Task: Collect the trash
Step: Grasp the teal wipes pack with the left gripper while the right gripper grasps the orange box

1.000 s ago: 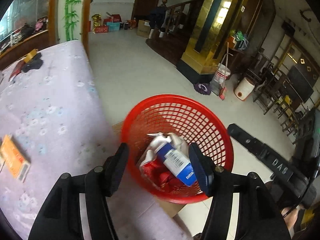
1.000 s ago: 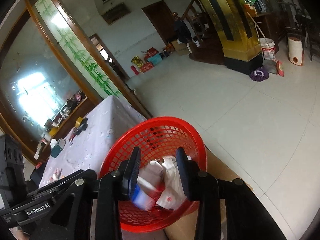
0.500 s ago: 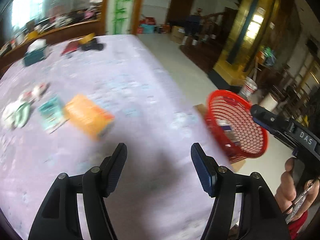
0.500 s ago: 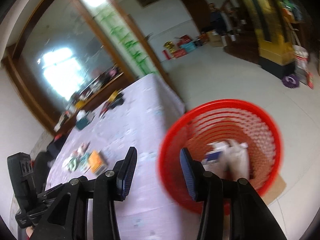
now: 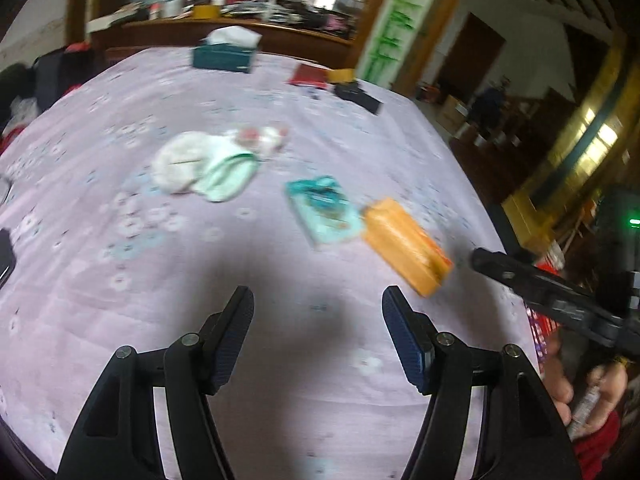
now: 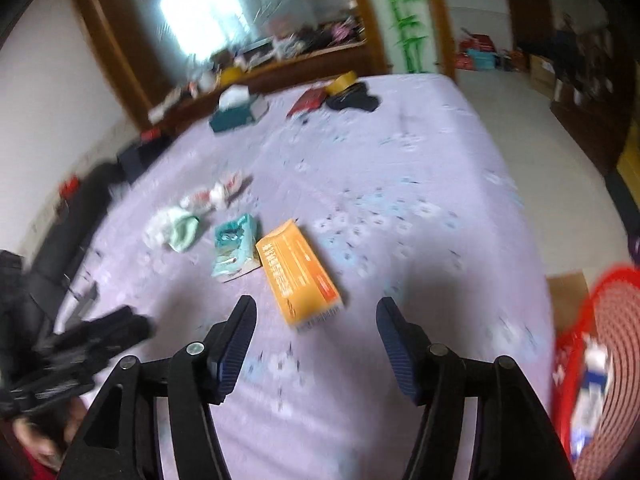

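Trash lies on the lilac flowered tablecloth (image 5: 120, 152): an orange box (image 5: 406, 246) (image 6: 298, 276), a teal packet (image 5: 324, 210) (image 6: 234, 250), a white and green crumpled wrapper (image 5: 204, 166) (image 6: 174, 228) and a white and red wrapper (image 5: 262, 138) (image 6: 212, 194). The red mesh basket (image 6: 612, 320) with trash in it stands at the right edge, off the table. My left gripper (image 5: 318, 330) is open and empty above the cloth, short of the orange box. My right gripper (image 6: 316, 332) is open and empty, just short of the orange box.
A teal tissue box (image 5: 224, 54) (image 6: 236, 110), a red booklet (image 5: 310, 76), a yellow tape roll (image 6: 342, 79) and a black item (image 5: 358, 96) lie at the table's far end. A wooden sideboard with clutter stands behind. A cardboard piece (image 6: 568, 292) lies under the basket.
Both grippers swung away from the red basket to the left and now face the table with the trash on it. Both stay open and empty; the right one opened wider.
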The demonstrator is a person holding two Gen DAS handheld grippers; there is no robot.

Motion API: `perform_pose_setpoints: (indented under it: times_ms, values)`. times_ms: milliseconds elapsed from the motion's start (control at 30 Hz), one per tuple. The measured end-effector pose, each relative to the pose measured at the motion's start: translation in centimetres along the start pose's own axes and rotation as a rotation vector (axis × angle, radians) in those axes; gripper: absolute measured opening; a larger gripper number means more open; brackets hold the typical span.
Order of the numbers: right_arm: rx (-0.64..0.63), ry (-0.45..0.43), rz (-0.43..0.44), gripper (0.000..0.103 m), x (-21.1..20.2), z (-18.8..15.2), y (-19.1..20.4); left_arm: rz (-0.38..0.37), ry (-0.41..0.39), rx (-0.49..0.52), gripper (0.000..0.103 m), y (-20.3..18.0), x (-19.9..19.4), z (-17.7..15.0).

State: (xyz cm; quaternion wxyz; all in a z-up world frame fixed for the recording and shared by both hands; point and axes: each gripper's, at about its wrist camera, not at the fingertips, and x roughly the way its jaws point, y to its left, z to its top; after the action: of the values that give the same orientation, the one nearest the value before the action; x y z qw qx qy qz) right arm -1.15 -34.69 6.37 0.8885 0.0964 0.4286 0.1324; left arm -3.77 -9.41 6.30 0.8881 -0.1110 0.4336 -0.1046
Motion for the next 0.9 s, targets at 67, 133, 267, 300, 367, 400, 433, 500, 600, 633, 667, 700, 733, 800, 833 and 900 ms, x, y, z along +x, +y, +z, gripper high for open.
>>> perform_pose_setpoints:
  times_ms: [67, 133, 267, 300, 367, 400, 433, 500, 600, 633, 667, 700, 733, 800, 833, 900]
  values:
    - [-0.049, 0.038, -0.015, 0.067, 2.7, 0.9, 0.9, 0.006, 0.002, -0.022, 0.065, 0.9, 0.0, 0.2]
    - [-0.092, 0.062, -0.047, 0.067, 4.8, 1.4, 1.5, 0.008, 0.009, -0.045, 0.065, 1.8, 0.2, 0.3]
    - [-0.195, 0.084, -0.116, 0.067, 7.4, 1.6, 2.7, 0.012, 0.014, -0.062, 0.065, 2.4, 0.3, 0.7]
    - [-0.205, 0.075, -0.11, 0.068, 7.3, 1.6, 2.8, 0.017, 0.014, -0.065, 0.065, 2.4, 0.5, 1.0]
    - [-0.236, 0.083, -0.125, 0.068, 7.5, 1.2, 3.2, 0.023, 0.014, -0.069, 0.065, 2.3, 0.8, 1.6]
    - [-0.251, 0.087, -0.135, 0.068, 7.6, 1.1, 3.4, 0.025, 0.014, -0.071, 0.066, 2.1, 1.0, 1.8]
    - [-0.266, 0.092, -0.135, 0.068, 7.8, 0.9, 3.7, 0.028, 0.013, -0.073, 0.066, 2.0, 1.2, 2.1]
    - [-0.279, 0.094, -0.12, 0.063, 8.2, 0.5, 4.0, 0.037, 0.015, -0.075, 0.066, 1.5, 1.6, 2.5]
    - [-0.271, 0.058, -0.127, 0.052, 7.9, 0.3, 3.8, 0.048, 0.028, -0.082, 0.066, 0.5, 2.7, 3.3]
    - [-0.252, 0.04, -0.118, 0.052, 7.6, 0.4, 3.4, 0.055, 0.029, -0.081, 0.068, 0.1, 3.2, 3.6]
    - [-0.225, 0.018, -0.103, 0.052, 7.1, 0.7, 2.8, 0.062, 0.03, -0.08, 0.07, -0.2, 3.6, 3.8]
    - [-0.202, -0.001, -0.088, 0.052, 6.7, 0.9, 2.3, 0.079, 0.033, -0.08, 0.073, -0.8, 4.3, 4.2]
    - [-0.168, -0.032, -0.071, 0.052, 6.1, 1.2, 1.5, 0.09, 0.037, -0.081, 0.073, -1.1, 4.8, 4.4]
    - [-0.115, -0.077, -0.059, 0.052, 5.3, 1.7, 0.2, 0.102, 0.046, -0.088, 0.074, -1.9, 6.1, 5.0]
    - [-0.085, -0.088, -0.06, 0.052, 5.0, 1.8, -0.5, 0.113, 0.047, -0.091, 0.075, -2.3, 6.7, 5.4]
    - [-0.039, -0.11, -0.064, 0.052, 4.6, 2.0, -1.6, 0.148, 0.056, -0.088, 0.075, -2.9, 8.2, 6.0]
